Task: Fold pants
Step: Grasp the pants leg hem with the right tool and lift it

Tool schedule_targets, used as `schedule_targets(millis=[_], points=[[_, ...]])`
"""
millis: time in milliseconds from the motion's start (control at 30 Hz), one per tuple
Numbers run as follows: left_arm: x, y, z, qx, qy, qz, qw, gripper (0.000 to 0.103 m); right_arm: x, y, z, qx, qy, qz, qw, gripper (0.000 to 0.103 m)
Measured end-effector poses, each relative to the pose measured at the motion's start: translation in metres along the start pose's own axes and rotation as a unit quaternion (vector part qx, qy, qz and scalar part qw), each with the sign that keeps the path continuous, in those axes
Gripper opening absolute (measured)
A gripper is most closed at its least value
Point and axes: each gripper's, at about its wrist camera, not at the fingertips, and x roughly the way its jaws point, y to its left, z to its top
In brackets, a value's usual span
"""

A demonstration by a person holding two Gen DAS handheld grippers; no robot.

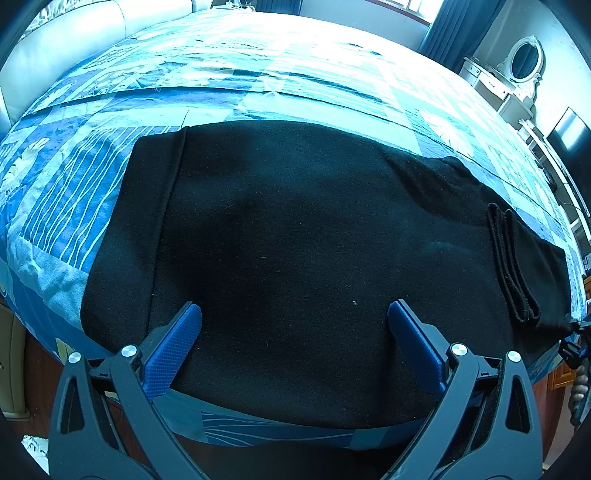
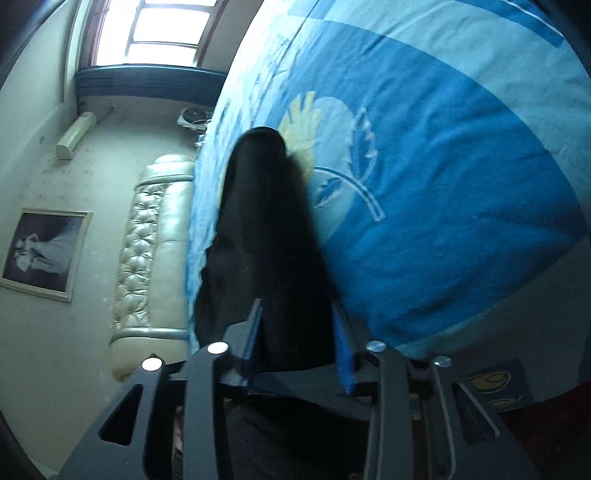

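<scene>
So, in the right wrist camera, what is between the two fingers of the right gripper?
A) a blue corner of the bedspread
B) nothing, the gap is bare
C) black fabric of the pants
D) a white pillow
C: in the right wrist view the right gripper has the black pants bunched between its blue-padded fingers, with the blue bedspread only behind them.

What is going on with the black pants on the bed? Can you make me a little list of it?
garment: black fabric pants, spread flat, partly folded
surface: blue patchwork bedspread
left gripper: jaws open over the pants, nothing held
right gripper: jaws closed on a bunch of the black fabric
background: cream tufted headboard, bright window
fold stage: not finished
</scene>
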Motion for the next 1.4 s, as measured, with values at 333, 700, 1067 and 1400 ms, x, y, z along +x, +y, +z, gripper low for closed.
schedule_targets(millis=[333, 700, 1067, 1400], points=[[0.000, 0.001, 0.000, 0.004, -0.002, -0.001, 1.0000, 0.101, -0.029, 0.007, 0.005, -0.009, -0.043, -0.040, 0.998, 0.034], [0.000, -0.001, -0.001, 0.003, -0.001, -0.001, 1.0000, 0.101, 0.040, 0.121, -0.020, -0.108, 0.007, -0.001, 0.994, 0.036], [0.000, 0.000, 0.000, 0.005, 0.002, -0.005, 1.0000, 0.101, 0.168, 0.153, -0.065, -0.129, 0.136, 0.021, 0.982, 0.036], [-0.008, -0.001, 0.004, 0.012, -0.003, -0.005, 0.9999, 0.100, 0.178, 0.145, -0.069, -0.133, 0.144, 0.021, 0.980, 0.034]])
